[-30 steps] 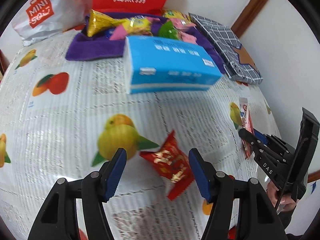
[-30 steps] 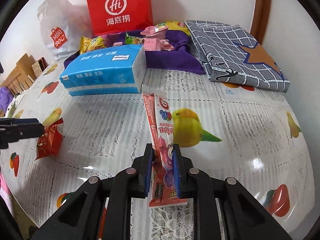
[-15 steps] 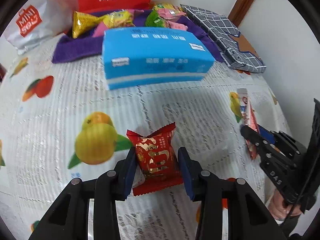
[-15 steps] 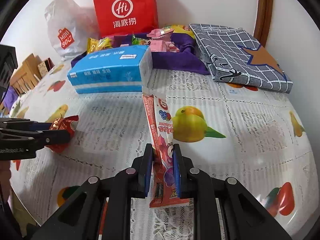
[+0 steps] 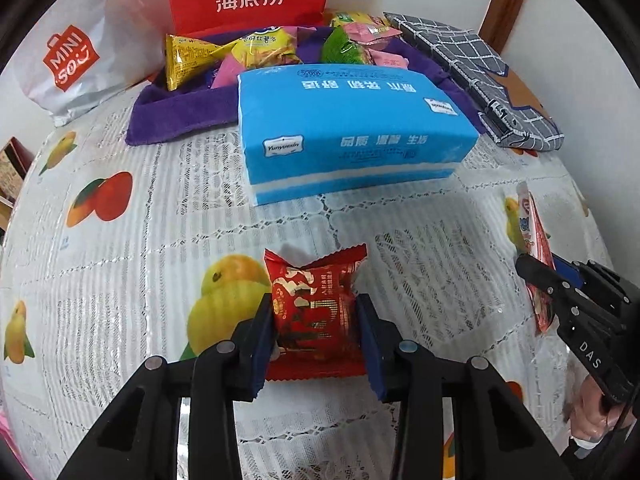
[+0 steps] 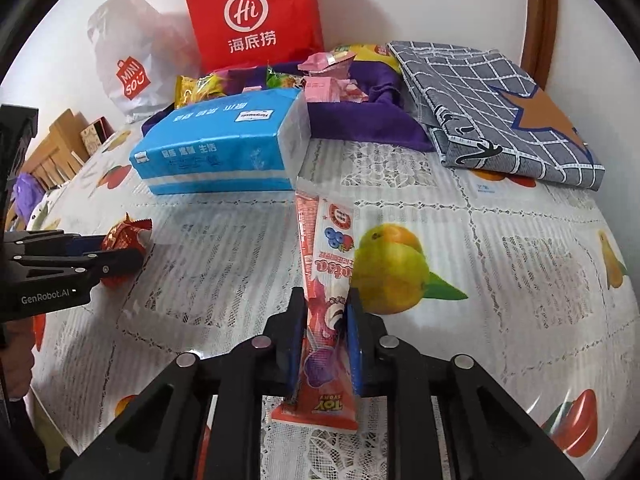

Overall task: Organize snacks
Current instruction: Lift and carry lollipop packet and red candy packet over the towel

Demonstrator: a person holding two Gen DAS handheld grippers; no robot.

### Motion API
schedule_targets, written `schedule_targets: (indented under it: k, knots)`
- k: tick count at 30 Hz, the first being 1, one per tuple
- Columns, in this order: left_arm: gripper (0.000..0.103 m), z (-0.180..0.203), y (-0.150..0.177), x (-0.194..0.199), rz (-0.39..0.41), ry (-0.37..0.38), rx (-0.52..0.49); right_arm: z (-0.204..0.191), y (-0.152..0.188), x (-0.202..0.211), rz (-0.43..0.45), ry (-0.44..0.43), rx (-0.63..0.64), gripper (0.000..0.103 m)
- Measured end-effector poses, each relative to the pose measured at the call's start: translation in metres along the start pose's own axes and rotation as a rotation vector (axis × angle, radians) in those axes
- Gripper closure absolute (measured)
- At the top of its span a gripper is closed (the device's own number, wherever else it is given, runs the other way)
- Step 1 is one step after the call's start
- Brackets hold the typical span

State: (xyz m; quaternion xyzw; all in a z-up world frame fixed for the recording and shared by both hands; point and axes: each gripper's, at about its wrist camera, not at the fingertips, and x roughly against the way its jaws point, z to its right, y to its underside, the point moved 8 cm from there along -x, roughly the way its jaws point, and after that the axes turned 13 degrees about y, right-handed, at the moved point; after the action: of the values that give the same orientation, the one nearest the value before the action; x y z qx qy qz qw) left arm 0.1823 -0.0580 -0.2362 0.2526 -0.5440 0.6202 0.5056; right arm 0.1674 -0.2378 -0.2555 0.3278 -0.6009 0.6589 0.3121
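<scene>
Left gripper (image 5: 316, 322) clamps one red foil snack packet (image 5: 316, 308) over the fruit-print tablecloth (image 5: 120, 280); only this view shows its printed face. Right gripper (image 6: 324, 344) clamps one long pink snack stick pack (image 6: 326, 264). One blue tissue pack (image 6: 224, 148) behind.

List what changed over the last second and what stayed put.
The left gripper, open around the red snack packet a second ago, closed on it. The right gripper kept its grip on the long pink snack stick. The blue tissue pack never moved.
</scene>
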Motion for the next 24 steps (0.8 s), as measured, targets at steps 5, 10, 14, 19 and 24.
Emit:
schedule_targets:
  k: [5, 10, 14, 19, 24]
  knots:
    - [0.066, 0.003, -0.009, 0.008, 0.008, 0.037, 0.001, 0.003, -0.012, 0.009, 0.005, -0.013, -0.027, 0.085]
    - [0.066, 0.007, -0.021, 0.02, 0.03, 0.063, -0.003, 0.0, -0.025, 0.016, 0.018, -0.002, -0.024, 0.085]
    - [0.066, 0.008, -0.035, 0.031, 0.055, 0.066, -0.006, -0.002, -0.041, 0.022, 0.033, 0.001, -0.026, 0.085]
    - [0.066, 0.006, -0.057, 0.05, 0.099, 0.077, -0.01, -0.008, -0.064, 0.031, 0.06, 0.006, -0.013, 0.085]
    - [0.066, 0.005, -0.078, 0.064, 0.135, 0.076, -0.018, -0.018, -0.09, 0.046, 0.1, 0.004, 0.002, 0.085]
